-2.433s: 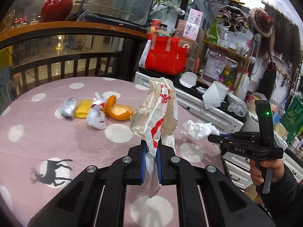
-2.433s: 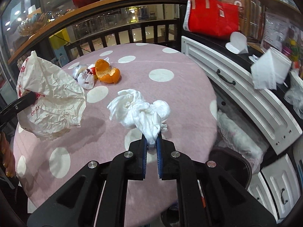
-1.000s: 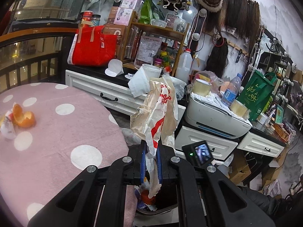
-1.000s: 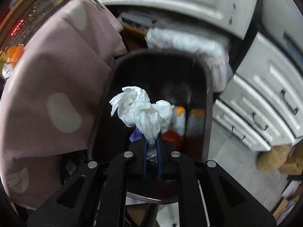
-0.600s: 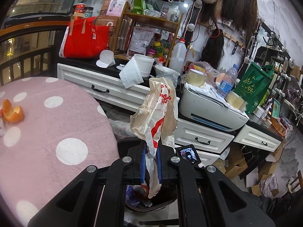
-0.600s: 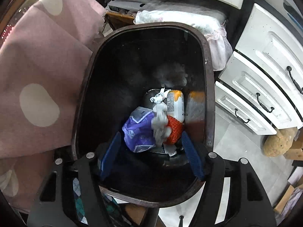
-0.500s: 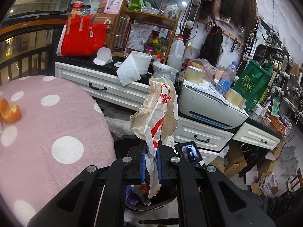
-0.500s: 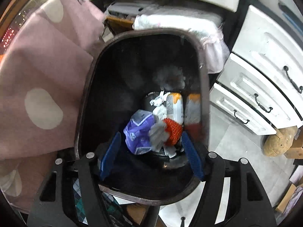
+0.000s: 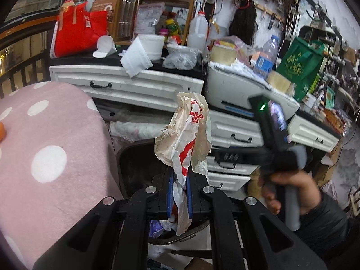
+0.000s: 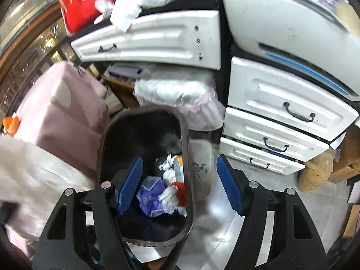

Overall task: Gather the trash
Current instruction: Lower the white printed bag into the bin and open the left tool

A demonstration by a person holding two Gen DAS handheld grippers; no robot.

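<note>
Trash here is a crumpled, grease-spotted paper wrapper (image 9: 184, 139) printed in red, clamped upright between the blue pads of the left gripper (image 9: 179, 193) above the dark trash bin (image 9: 135, 157) beside the pink polka-dot table (image 9: 45, 135). Only the left wrist view shows that wrapper sharply, along with the person's right hand (image 9: 290, 191) on the other tool's handle. The right wrist view alone looks down into the trash bin (image 10: 187, 157): the right gripper (image 10: 180, 186) is spread wide and holds nothing, one blue pad over the bin mouth and the other outside its rim. At the bin's bottom lie a white crumpled tissue (image 10: 168, 196), a purple packet (image 10: 150, 193), a red mesh piece (image 10: 180, 190) and an orange-and-white carton (image 10: 178, 164). White drawers (image 10: 281, 112) stand just right of the bin.
</note>
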